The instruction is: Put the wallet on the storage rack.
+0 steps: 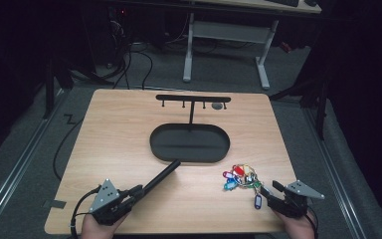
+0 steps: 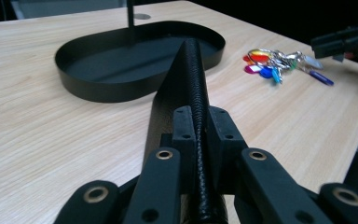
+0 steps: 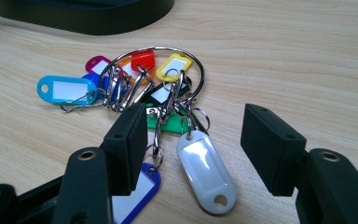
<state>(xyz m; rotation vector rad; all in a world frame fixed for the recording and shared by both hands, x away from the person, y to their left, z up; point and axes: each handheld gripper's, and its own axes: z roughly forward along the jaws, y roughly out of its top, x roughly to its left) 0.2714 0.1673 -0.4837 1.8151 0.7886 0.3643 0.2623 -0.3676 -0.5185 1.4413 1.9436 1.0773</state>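
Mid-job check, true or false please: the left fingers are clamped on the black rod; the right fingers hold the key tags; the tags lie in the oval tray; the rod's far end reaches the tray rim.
1. The left gripper is clamped on the black rod: true.
2. The right gripper holds the key tag bunch: false, its fingers stand open around the tags on the table.
3. The tags lie in the oval tray: false, they lie on the wood beside it.
4. The rod's far end reaches the tray rim: true.
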